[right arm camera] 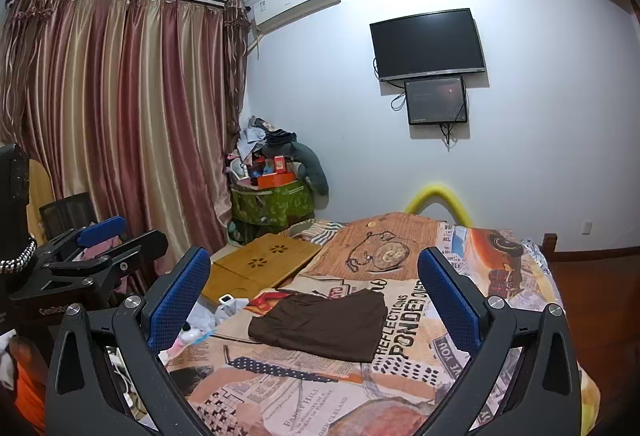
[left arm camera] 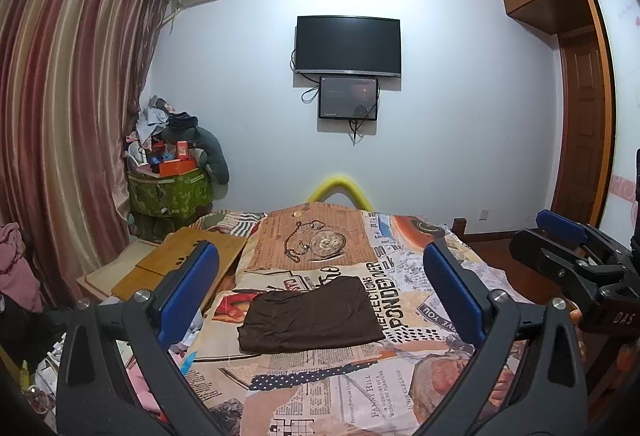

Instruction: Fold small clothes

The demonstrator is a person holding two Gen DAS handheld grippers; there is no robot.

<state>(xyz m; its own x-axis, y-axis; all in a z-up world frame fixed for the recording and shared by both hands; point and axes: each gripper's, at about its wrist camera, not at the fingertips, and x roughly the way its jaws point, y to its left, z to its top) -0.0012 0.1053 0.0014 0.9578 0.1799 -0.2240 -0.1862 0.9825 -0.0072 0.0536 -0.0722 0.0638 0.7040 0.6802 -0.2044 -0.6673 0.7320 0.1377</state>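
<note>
A dark brown garment (left arm camera: pixel 310 316) lies folded into a flat rectangle on the printed bedspread (left arm camera: pixel 328 388). It also shows in the right wrist view (right arm camera: pixel 324 324). My left gripper (left arm camera: pixel 320 292) is open and empty, held above and in front of the garment, not touching it. My right gripper (right arm camera: pixel 316 300) is open and empty too, raised above the bed near the garment. The right gripper shows at the right edge of the left wrist view (left arm camera: pixel 576 248). The left gripper shows at the left edge of the right wrist view (right arm camera: pixel 100 240).
A bamboo lap table (left arm camera: pixel 188 260) lies on the bed's left side. A pile of clothes and boxes on a green bin (left arm camera: pixel 172 172) stands in the corner by the striped curtains (left arm camera: pixel 68 116). Loose light items (right arm camera: pixel 208 320) lie left of the garment. A wardrobe (left arm camera: pixel 580 96) is at right.
</note>
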